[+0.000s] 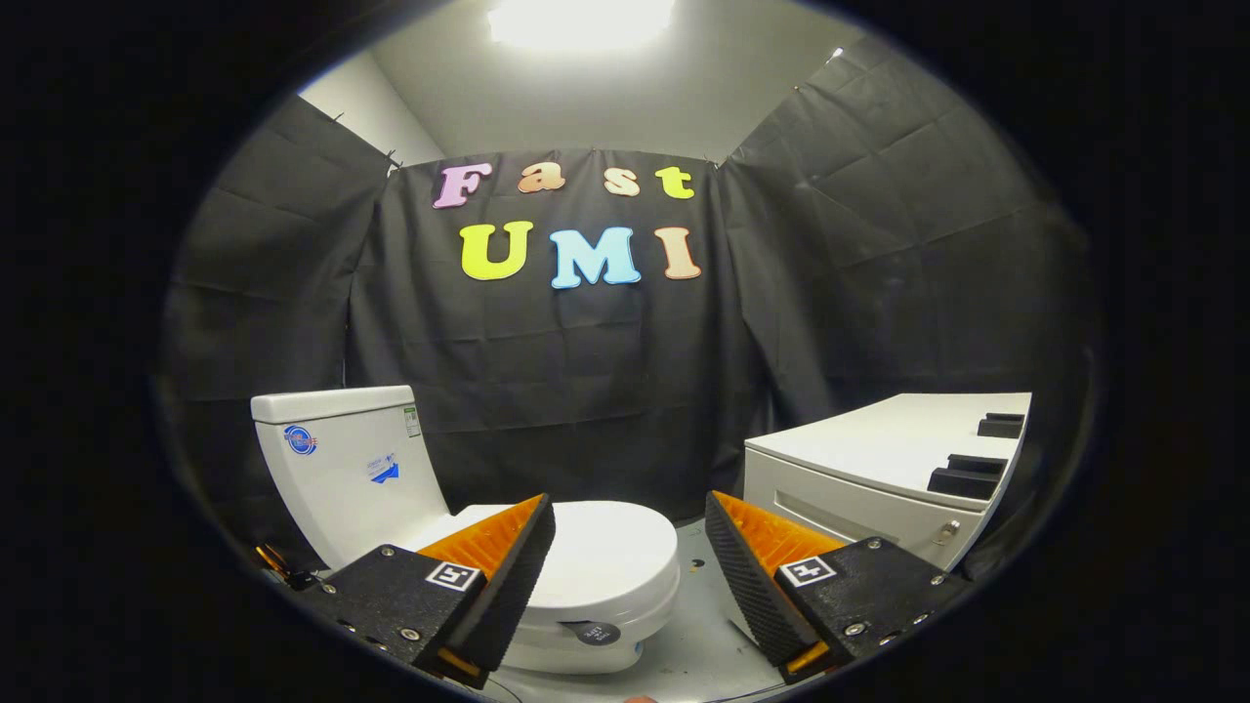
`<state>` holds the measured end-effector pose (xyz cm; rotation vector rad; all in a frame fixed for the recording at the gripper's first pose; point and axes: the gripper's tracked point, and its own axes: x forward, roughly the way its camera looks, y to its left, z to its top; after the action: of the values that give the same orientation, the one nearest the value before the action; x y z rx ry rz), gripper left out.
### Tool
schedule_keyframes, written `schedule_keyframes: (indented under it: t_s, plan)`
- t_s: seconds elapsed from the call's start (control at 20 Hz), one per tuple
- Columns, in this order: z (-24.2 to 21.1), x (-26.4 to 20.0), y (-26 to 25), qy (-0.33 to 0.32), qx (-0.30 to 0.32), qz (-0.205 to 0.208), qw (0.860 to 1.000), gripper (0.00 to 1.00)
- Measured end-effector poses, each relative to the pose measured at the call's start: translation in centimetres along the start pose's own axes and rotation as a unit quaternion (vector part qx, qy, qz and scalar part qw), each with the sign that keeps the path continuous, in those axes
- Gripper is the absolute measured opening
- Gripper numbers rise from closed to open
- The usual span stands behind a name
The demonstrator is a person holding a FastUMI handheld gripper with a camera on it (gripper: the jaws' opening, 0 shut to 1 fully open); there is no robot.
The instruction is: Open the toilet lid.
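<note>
Toilet lid point(610, 557), white, glossy and oval, lies flat and closed on the bowl, showing between the two fingers and partly covered by the left one. A small dark round tag point(597, 633) sits on the front of the bowl under the lid's rim. Behind it rises the white ceramic cistern point(342, 469) with stickers on its side. The claw point(630, 576) is spread wide, its fingers well apart and holding nothing, clear of the lid. Pale grey floor point(698, 649) shows beneath. To the right stands a white cabinet with a flat worktop point(879, 444) carrying dark blocks point(972, 478) near its far edge. Black creased cloth walls point(879, 244) enclose the booth, under a bright ceiling light point(581, 20).
</note>
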<state>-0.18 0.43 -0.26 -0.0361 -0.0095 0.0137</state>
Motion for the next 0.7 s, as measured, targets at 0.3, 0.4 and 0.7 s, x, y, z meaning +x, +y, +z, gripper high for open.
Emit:
schedule_keyframes:
  t_s: [0.3,0.4,0.7]
  plan:
    - [-0.1,0.0,0.3,0.000,0.005,0.007,1.000,0.95]
    - [-0.3,0.1,0.6,0.006,0.027,0.014,1.000,0.95]
    - [-2.8,1.0,0.9,0.036,0.034,0.014,0.999,0.95]
